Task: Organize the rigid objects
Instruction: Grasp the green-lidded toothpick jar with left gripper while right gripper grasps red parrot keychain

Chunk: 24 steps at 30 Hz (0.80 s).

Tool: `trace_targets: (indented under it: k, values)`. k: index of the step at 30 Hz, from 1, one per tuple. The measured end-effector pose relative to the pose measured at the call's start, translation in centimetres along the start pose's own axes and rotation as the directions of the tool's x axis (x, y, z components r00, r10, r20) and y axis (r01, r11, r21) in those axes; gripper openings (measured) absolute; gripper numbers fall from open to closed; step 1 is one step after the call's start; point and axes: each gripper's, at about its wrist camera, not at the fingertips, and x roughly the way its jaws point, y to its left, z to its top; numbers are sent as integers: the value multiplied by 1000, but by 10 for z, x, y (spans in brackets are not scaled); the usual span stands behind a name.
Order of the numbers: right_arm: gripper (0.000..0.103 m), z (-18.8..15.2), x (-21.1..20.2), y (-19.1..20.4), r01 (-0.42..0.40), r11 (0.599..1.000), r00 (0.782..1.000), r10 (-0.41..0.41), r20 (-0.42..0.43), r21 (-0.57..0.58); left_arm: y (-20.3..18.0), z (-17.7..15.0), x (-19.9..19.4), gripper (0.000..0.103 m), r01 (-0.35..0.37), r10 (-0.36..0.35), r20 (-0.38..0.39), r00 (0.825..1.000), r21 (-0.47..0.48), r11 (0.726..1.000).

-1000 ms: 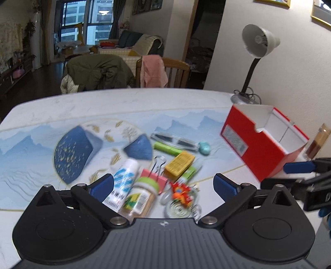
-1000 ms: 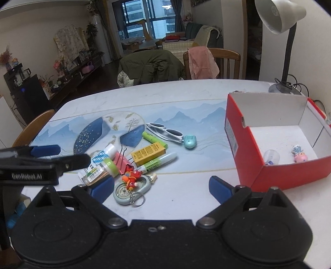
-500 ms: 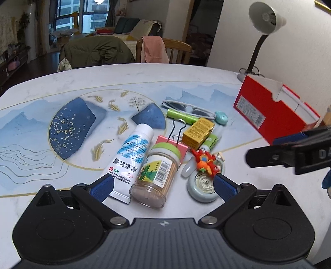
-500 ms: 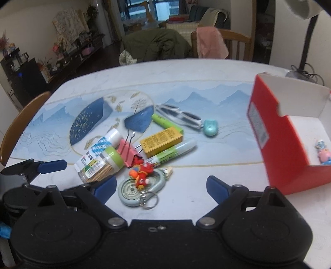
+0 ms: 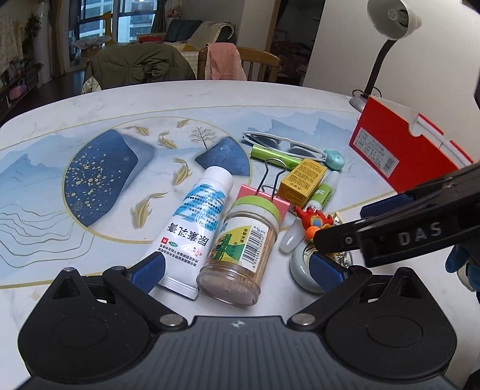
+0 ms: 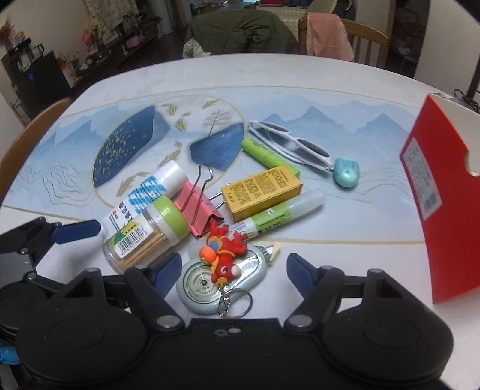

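Observation:
A pile of small items lies on the table [image 6: 330, 240]. My left gripper [image 5: 237, 271] is open, with a lying toothpick jar [image 5: 240, 249] and a white tube [image 5: 192, 228] between its fingers, untouched. My right gripper [image 6: 234, 270] is closing around a pale green keyring gadget [image 6: 198, 285] that carries a red toy [image 6: 225, 255]; its pads stand beside the gadget, not pressing. In the left wrist view the right gripper [image 5: 339, 225] reaches in from the right, over the toy. A pink binder clip [image 6: 201, 210], a yellow box [image 6: 261, 189] and a glue stick [image 6: 285, 210] lie just behind.
A red box [image 6: 444, 195] with a white inside stands at the right. White sunglasses [image 6: 294, 144], a green tube [image 6: 264, 153] and a teal trinket [image 6: 346, 172] lie farther back. A desk lamp [image 5: 390, 21] stands at the far right, and chairs [image 6: 345, 36] at the far edge.
Both grippers have come down closer to the pile. The right gripper has swung left from the red box to the keyring gadget, and its jaws have narrowed.

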Motion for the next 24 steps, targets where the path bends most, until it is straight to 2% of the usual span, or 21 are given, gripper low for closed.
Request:
trace_targets:
  k: [6,11,12,17,20,24]
  values:
    - [56,4,11,4,-10,1000,1000,10,-15,-24,-7,0,-1,100,-10,7,37,999,65,998]
    - [52,7,15,12,-16,998,1000,14,-19,-63,-14,0,4,84,-11,8,24,1000,116,993]
    - [52,7,15,13,-11,998,1000,10,-19,-69,-14,0,5,78,-9,7,19,1000,117,993]
    - [49,9,18,17,4,996,1000,-6,-18,-92,-16,2,7,71,-11,9,16,1000,118,993]
    - [39,9,17,19,25,994,1000,-27,-12,-103,-18,1,7,62,-30,28,17,999,132,991]
    - [38,7,15,18,18,994,1000,-19,-10,-105,-17,1,8,45,-34,34,4,999,124,992]
